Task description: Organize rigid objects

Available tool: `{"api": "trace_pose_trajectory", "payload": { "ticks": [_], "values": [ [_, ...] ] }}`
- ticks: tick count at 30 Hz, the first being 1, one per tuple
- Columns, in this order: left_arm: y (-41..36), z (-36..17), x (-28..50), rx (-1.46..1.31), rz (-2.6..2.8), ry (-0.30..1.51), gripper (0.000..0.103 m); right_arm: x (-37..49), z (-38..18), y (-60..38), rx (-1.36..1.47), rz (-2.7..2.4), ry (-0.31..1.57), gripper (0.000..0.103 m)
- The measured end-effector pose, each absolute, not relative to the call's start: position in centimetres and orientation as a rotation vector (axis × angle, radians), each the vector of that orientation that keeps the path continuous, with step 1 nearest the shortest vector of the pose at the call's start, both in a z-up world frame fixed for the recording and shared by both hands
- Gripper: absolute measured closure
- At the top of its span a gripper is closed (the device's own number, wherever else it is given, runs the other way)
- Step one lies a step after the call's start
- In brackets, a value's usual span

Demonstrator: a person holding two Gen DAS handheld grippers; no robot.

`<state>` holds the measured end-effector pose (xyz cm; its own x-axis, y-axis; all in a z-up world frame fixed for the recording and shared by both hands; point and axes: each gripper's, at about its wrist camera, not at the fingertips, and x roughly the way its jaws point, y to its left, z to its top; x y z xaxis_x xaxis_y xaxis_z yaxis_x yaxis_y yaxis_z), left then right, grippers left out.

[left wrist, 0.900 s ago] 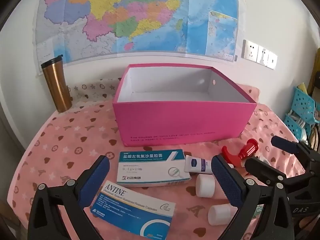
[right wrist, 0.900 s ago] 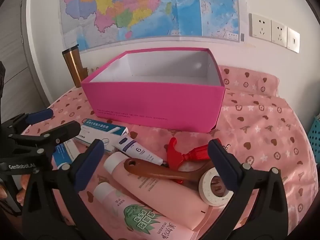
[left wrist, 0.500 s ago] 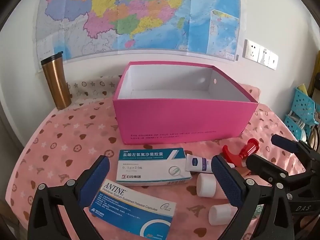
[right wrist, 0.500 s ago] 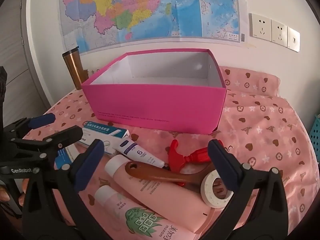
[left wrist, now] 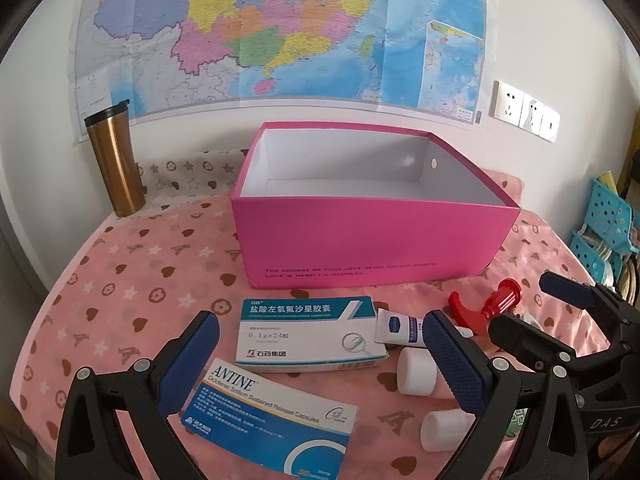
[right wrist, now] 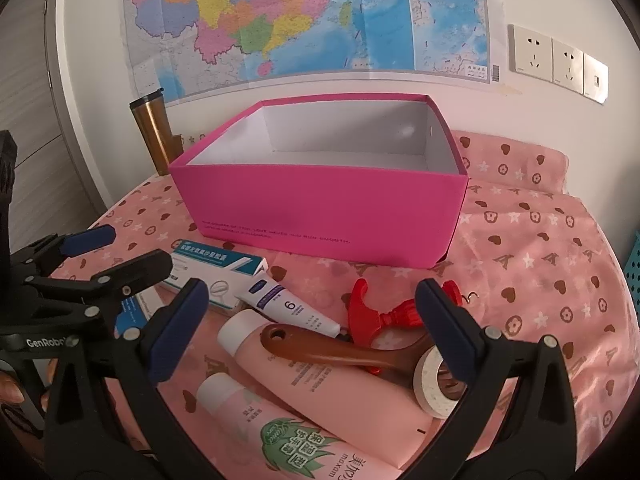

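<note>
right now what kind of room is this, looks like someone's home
Most likely a room in a home, not a workshop. A big wall map hangs above a table with a pink heart-print cloth, and on it lie medicine boxes, lotion tubes and a pink storage box.

Both views drew slightly back and up: in the left wrist view the pink box (left wrist: pixel 372 236) and white medicine box (left wrist: pixel 310 334) sat a little lower than before. In the right wrist view the pink tube (right wrist: pixel 320 376) slid lower while more of the left gripper (right wrist: pixel 132 254) showed at the left edge.
</note>
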<state>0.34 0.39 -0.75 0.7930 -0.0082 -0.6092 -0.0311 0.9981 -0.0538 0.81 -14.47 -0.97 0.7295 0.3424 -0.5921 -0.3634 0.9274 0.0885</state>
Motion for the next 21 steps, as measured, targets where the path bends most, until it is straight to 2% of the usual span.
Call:
{"api": "trace_pose_trajectory", "payload": {
  "ticks": [21],
  "values": [
    [0.64, -1.04, 0.37, -0.065, 0.010, 0.662, 0.000, 1.06, -1.33, -14.31, -0.021, 0.406, 0.658, 0.000]
  ]
}}
